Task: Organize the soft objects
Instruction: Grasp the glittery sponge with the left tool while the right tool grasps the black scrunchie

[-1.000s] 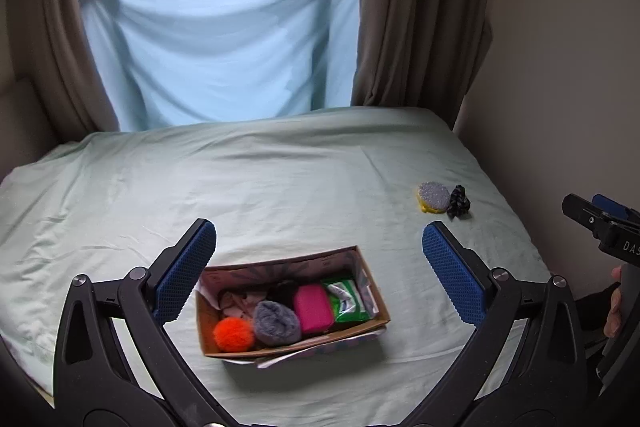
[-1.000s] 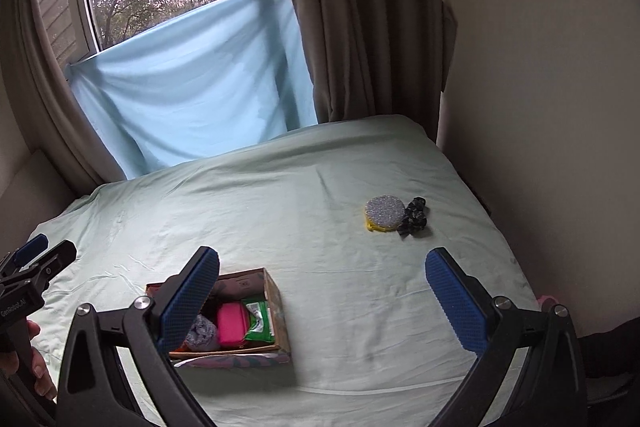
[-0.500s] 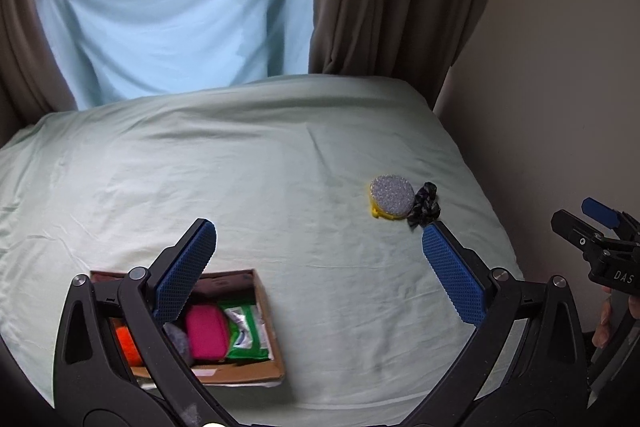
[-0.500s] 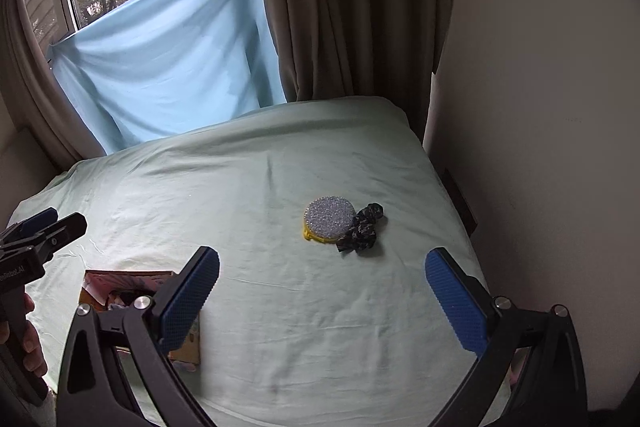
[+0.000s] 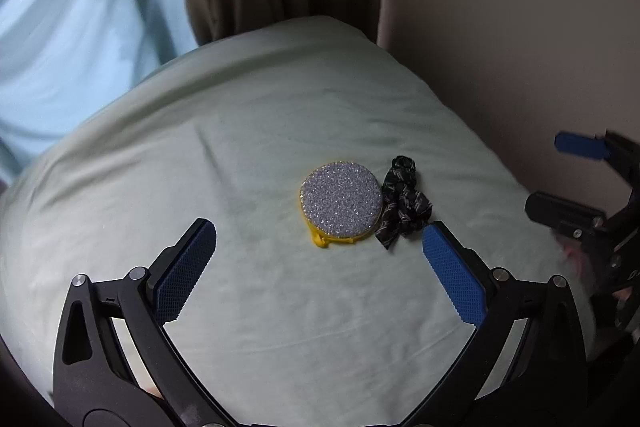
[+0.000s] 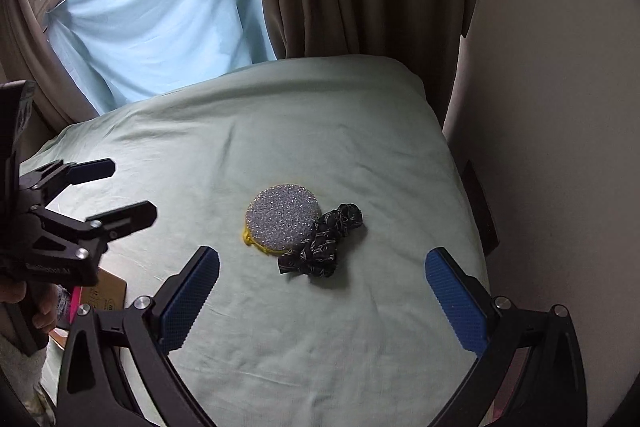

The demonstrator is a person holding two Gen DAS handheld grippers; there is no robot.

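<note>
Pale green bed (image 6: 320,147) under a curtained window (image 6: 160,7), two soft things left out near the middle.

Lying together on the sheet: a round glittery sponge (image 5: 340,205) with a yellow underside, and touching it at about 3 o'clock a crumpled black scrunchie (image 5: 404,211). Both grippers aimed at the pair, probably because these two are the last to be put away. Left gripper (image 5: 316,263) spread wide and empty, the sponge just past its tips at 12 o'clock. Right gripper (image 6: 322,285) likewise released and holding nothing, the scrunchie (image 6: 324,247) just ahead at 12 o'clock and the sponge (image 6: 282,225) at 11. At 9 o'clock in the right view, behind the left gripper (image 6: 116,191), a cardboard box (image 6: 108,293) edge with something pink inside, too hidden to name; likely the place meant for both.
</note>
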